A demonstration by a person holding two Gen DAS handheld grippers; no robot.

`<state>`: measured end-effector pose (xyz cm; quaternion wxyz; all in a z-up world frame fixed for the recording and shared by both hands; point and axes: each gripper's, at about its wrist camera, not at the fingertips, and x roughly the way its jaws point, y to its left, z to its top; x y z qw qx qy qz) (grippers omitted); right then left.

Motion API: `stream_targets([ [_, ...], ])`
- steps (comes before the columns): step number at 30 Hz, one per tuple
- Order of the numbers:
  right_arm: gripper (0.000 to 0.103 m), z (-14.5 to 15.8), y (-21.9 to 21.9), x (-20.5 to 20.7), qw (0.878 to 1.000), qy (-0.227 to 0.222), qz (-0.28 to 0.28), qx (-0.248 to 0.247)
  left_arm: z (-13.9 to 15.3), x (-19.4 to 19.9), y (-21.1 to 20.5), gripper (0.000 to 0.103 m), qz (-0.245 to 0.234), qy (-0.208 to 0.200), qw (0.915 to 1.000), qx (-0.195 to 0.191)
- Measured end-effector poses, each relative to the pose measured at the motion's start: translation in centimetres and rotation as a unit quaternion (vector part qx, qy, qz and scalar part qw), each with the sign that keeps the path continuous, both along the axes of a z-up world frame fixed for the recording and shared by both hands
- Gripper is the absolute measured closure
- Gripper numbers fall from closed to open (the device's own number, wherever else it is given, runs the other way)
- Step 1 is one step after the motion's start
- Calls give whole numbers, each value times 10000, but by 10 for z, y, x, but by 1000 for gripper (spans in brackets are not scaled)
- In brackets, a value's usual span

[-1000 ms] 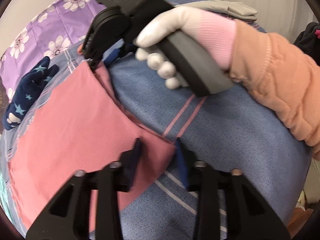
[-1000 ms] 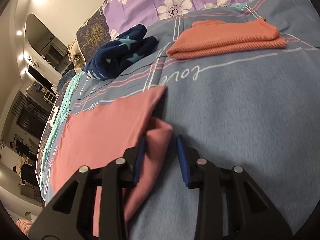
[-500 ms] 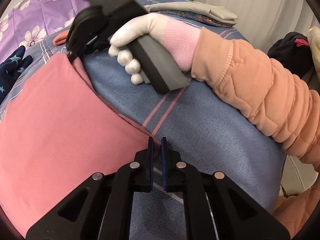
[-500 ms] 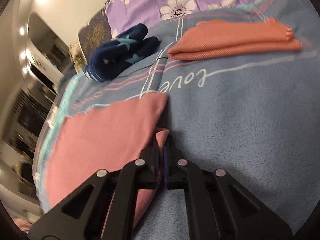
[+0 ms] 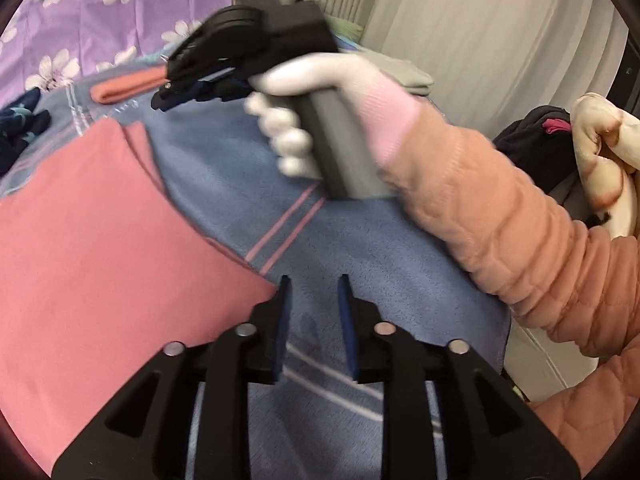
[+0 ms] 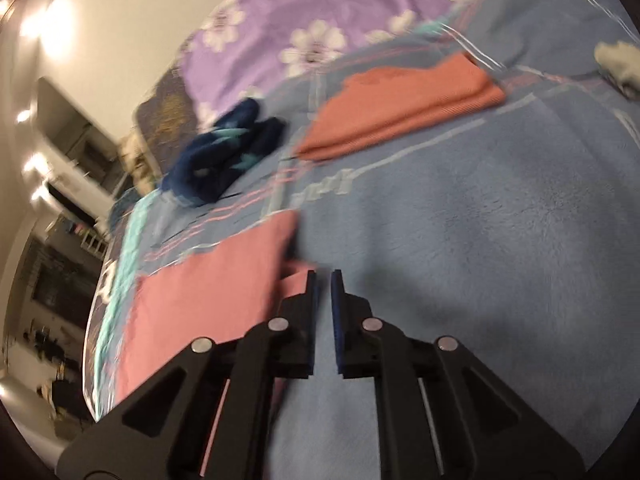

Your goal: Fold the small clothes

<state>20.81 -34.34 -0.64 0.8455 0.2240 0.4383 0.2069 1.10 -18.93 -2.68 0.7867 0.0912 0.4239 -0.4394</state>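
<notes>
Left wrist view: left hand-held gripper standing part-open, having just been opening, gripping nothing; pink cloth lying flat on bed, corner just left of tips, long axis running away up-left.

Right wrist view: right hand-held gripper showing narrow gap, nothing between; cloth edge just left.

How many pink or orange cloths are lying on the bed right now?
2. A pink cloth lies spread flat on the blue blanket, just beside both grippers. A folded orange cloth sits farther back, near the purple flowered bedding. More may lie outside the views.
</notes>
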Motion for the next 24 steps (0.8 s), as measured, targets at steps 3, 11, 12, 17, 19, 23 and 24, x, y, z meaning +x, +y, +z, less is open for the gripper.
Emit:
stream_targets([
  [3,86,11,30,-31,9964,-192,827,-49,-1,-2,21,70,282,-49,9995,95],
  [11,79,-22,73,-68,9874,205,1285,-897,9,-13,139,64,1877,-118,9818,-268],
  [12,80,-12,74,-68,9885,213,1107,-1011,12,-14,168,64,2271,-161,9731,-351],
  [17,76,41,116,-96,9711,-668,1142,-1987,18,-32,291,64,3882,-389,9183,-677],
  [19,75,54,149,-119,9601,-1031,1505,-2120,14,-43,336,64,4499,-393,8893,-720],
  [23,66,56,233,-171,9186,-1724,2570,-2457,4,-65,386,64,4974,-271,8624,-901],
  [24,66,50,259,-186,9027,-1854,2900,-2582,0,-66,390,64,4968,-213,8626,-933],
])
